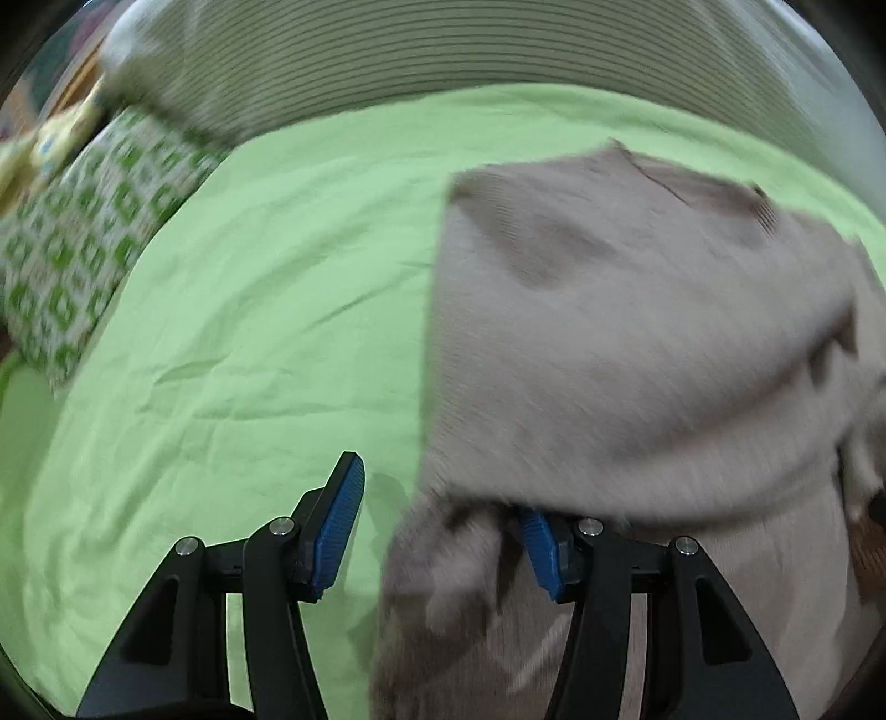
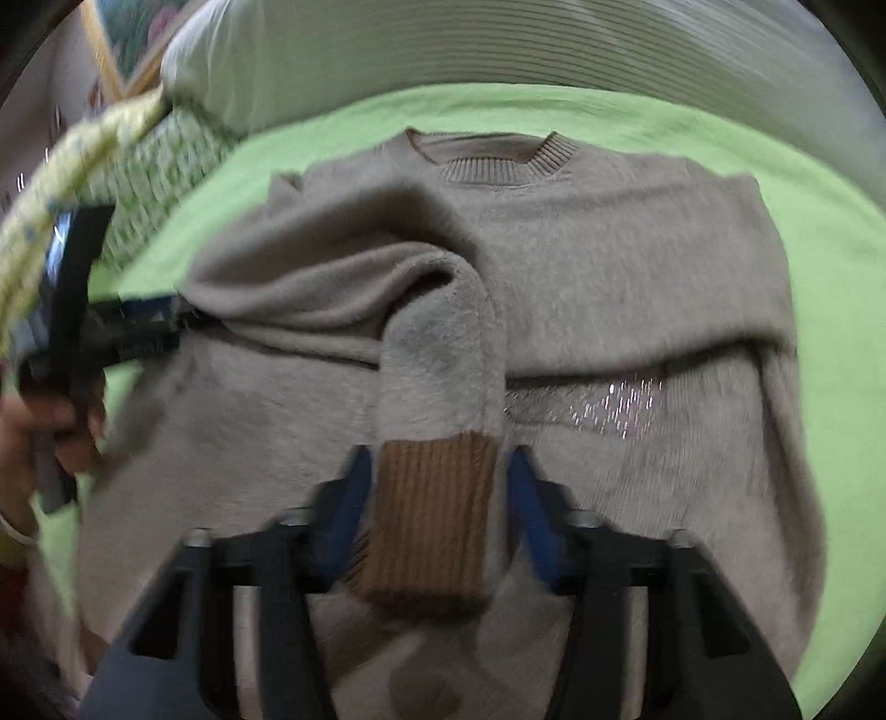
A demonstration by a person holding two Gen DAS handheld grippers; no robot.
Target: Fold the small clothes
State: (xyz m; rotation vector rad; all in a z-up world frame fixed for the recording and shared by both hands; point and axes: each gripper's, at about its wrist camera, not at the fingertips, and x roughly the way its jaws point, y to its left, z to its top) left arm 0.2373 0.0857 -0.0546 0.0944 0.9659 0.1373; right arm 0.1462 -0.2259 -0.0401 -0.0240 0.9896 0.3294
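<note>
A beige fuzzy sweater (image 2: 609, 266) lies on a green bed sheet (image 2: 830, 232), collar at the far side. Its left sleeve is folded across the body, and the brown ribbed cuff (image 2: 432, 526) lies between the blue pads of my right gripper (image 2: 437, 487), whose jaws stand apart on either side of it. In the left wrist view the sweater (image 1: 637, 332) fills the right side. My left gripper (image 1: 443, 498) is open at the sweater's left edge; cloth drapes over its right finger (image 1: 540, 545). The left gripper also shows in the right wrist view (image 2: 138, 327), at the sweater's left side.
A green-and-white patterned pillow (image 1: 83, 243) lies at the far left of the bed. A striped grey pillow (image 1: 443, 50) runs along the far side. Bare green sheet (image 1: 249, 304) spreads left of the sweater.
</note>
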